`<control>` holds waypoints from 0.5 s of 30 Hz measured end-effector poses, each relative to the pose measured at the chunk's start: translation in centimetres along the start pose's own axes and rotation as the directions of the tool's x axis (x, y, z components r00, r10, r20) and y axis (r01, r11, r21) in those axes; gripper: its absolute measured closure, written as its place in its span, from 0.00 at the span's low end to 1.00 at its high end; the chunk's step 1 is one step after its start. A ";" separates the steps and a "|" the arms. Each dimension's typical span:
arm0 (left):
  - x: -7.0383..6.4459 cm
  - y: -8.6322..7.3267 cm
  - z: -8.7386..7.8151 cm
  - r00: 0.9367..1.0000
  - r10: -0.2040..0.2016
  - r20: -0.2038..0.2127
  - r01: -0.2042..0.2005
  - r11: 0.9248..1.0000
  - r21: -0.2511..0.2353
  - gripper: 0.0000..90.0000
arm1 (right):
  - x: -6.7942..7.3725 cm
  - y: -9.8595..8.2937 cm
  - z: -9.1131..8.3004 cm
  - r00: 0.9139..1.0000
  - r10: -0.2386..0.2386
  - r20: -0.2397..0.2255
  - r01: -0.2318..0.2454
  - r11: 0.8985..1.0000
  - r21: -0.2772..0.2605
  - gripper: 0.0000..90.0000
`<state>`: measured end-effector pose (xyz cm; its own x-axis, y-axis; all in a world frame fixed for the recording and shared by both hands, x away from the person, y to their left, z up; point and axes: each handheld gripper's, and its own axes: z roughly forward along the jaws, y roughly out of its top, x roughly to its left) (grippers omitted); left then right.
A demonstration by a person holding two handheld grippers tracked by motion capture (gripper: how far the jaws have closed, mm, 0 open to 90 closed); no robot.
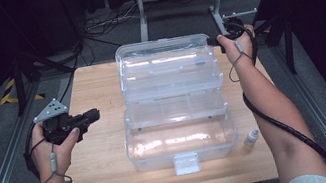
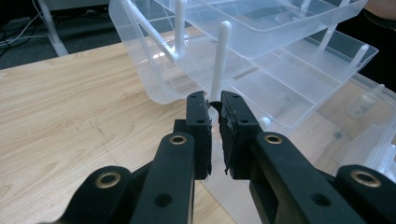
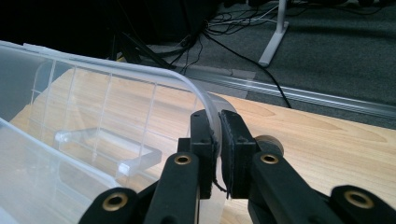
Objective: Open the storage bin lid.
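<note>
A clear plastic tiered box (image 1: 136, 152) stands open in the middle of the wooden table (image 1: 93, 83). Its trays (image 1: 172, 85) are fanned out and its lid (image 1: 162, 51) leans back at the far side. My right gripper (image 1: 219, 40) is at the lid's far right corner. In the right gripper view this gripper (image 3: 217, 123) is shut on the lid's curved rim (image 3: 187, 81). My left gripper (image 1: 96, 114) hovers left of the box, pointing at it. Seen from its own camera, the left gripper (image 2: 215, 105) is shut with nothing in it, and a white tray post (image 2: 220, 60) stands just beyond.
A small white-capped bottle (image 1: 252, 136) stands on the table right of the box's base, and appears blurred behind the plastic (image 2: 362, 102). The box's latch (image 1: 186, 162) faces the near edge. Cables and a white frame leg (image 1: 142, 21) lie beyond the table.
</note>
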<state>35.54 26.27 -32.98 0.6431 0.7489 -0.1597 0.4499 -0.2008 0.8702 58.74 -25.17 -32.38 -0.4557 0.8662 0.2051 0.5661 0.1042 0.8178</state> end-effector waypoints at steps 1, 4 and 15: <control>0.0 0.0 0.0 1.000 0.000 0.001 0.000 1.000 0.000 0.91 | 0.0 0.0 0.1 1.000 0.003 -0.001 -0.003 1.000 0.002 0.94; 0.0 0.0 0.0 1.000 -0.001 0.002 0.001 1.000 -0.001 0.91 | -0.2 -0.1 0.4 1.000 0.011 0.000 -0.011 1.000 0.006 0.94; 0.2 -0.1 -0.1 1.000 -0.007 0.001 0.007 1.000 0.003 0.91 | -0.9 -0.5 1.5 0.998 0.056 -0.010 -0.055 0.998 0.023 0.94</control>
<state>35.57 26.51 -33.07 0.6404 0.7499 -0.1660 0.4562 -0.1975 0.8677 59.93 -25.24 -33.81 -0.4301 0.8658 0.2556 0.6058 0.0669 0.7928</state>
